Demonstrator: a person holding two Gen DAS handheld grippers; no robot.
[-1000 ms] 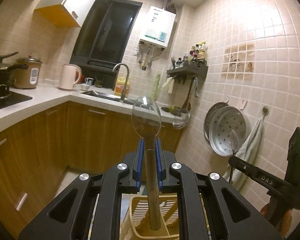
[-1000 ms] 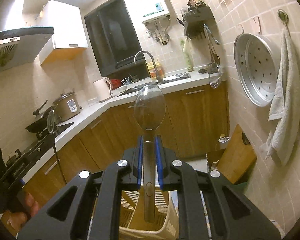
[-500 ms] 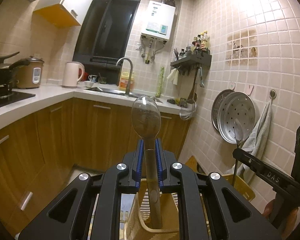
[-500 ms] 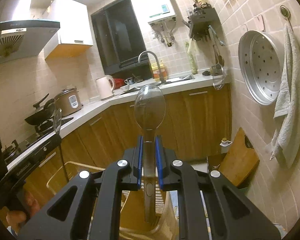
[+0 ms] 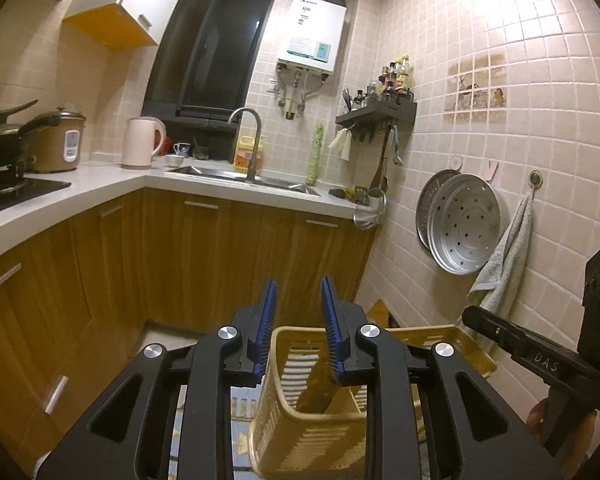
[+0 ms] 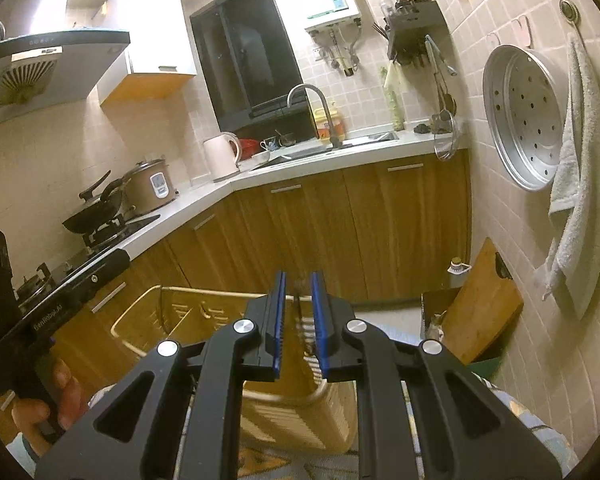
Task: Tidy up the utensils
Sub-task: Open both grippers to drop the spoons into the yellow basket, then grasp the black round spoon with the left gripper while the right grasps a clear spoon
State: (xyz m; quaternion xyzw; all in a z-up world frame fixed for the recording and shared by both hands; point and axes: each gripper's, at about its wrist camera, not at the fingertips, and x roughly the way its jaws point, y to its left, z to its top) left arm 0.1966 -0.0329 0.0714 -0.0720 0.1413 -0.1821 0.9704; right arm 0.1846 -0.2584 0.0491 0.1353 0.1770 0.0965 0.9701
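A yellow slotted utensil basket (image 5: 300,432) stands just below my left gripper (image 5: 298,292), whose blue-padded jaws are open and empty. A blurred spoon (image 5: 316,388) lies slanted inside the basket. In the right wrist view my right gripper (image 6: 298,280) is open and empty above the same basket (image 6: 204,320). A thin blurred spoon handle (image 6: 300,320) shows between its jaws, down in the basket. The right gripper body (image 5: 540,356) shows at the right of the left view, and the left gripper body (image 6: 52,304) shows at the left of the right view.
Wooden cabinets and a white counter with a sink (image 5: 244,176), kettle (image 5: 140,142) and rice cooker (image 5: 62,140) run behind. Steamer trays (image 5: 460,224) and a towel (image 5: 504,256) hang on the tiled right wall. A cutting board (image 6: 480,304) leans below.
Both grippers held spoons upright in shut jaws. Now both jaws have opened and the spoons have dropped into the basket. Both views have also tilted down toward the basket.
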